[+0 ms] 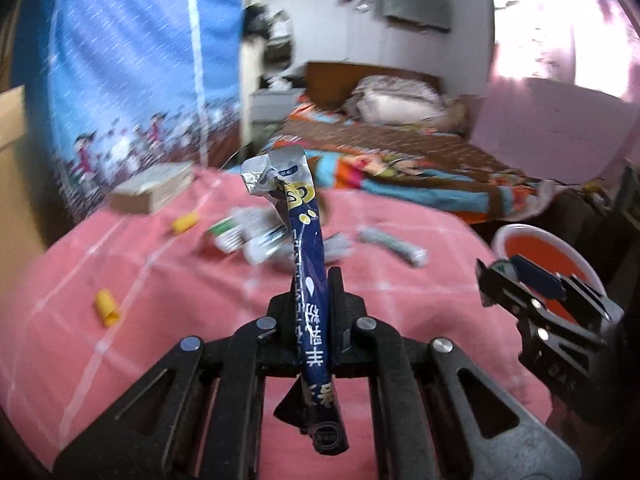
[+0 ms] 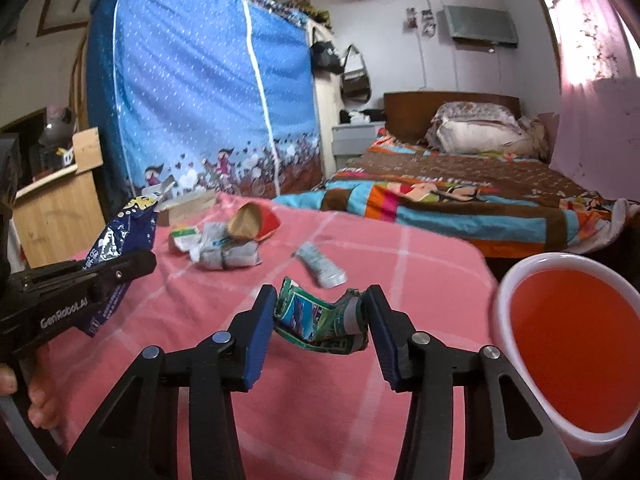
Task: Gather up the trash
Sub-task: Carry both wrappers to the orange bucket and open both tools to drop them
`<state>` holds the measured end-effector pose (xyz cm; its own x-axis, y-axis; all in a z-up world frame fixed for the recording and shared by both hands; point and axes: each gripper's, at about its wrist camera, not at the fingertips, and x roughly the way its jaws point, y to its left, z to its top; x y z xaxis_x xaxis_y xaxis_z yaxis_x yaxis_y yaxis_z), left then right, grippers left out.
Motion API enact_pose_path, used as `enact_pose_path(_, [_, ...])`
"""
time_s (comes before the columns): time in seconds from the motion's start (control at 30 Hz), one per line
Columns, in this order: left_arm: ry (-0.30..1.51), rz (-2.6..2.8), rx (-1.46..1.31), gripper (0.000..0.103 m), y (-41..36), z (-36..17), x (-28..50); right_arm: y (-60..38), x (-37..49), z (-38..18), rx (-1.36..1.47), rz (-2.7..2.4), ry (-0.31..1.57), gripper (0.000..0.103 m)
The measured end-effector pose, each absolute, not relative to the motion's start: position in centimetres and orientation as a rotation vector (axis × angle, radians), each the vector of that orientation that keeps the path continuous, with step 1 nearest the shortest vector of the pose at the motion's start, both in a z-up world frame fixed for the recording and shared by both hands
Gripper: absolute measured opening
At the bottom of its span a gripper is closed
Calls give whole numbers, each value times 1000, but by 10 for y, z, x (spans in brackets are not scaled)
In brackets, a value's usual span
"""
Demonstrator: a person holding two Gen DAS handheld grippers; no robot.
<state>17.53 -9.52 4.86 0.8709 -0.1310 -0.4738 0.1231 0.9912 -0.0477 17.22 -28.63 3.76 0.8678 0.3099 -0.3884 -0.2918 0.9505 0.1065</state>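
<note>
Trash lies scattered on a pink checked cloth (image 2: 360, 420), taken here as the landmark surface.

Left gripper (image 1: 314, 320): jaws fully closed on a dark blue stick wrapper (image 1: 310, 264). The wrapper is long and narrow, printed with white characters and yellow marks, and its torn upper end is crumpled silver foil. It stands nearly upright between the jaws and is lifted clear of the cloth. In the right wrist view the same gripper and wrapper appear at the left edge of the cloth, with part of a hand below.

Right gripper (image 2: 320, 332): jaws part open, blue pads on either side of a crumpled green wrapper (image 2: 320, 322). This wrapper is folded and creased, printed green and blue, with a pale rolled end against the right pad. Both pads appear to touch it; whether they press on it cannot be told. It sits low over the near middle of the cloth.

Remaining items on the cloth:
- grey-white tube (image 2: 322, 266), just beyond the green wrapper;
- heap of crumpled white and green packets (image 2: 216, 248), toward the far left;
- red paper cup (image 2: 256, 222) on its side, touching that heap;
- two yellow pieces (image 1: 106, 308), near the left edge.

A white bin with orange liner (image 2: 576, 356) stands beside the right edge of the cloth.
</note>
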Motion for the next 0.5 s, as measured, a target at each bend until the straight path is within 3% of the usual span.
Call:
enact_pose_path(0.2, [353,-284,81,13,-135,70,168,-332,155,58,105,210,292,44])
enact_pose_path(0.5, [316,-546,128,13,-212,83,169,-412,135,71,204,-21,192,44])
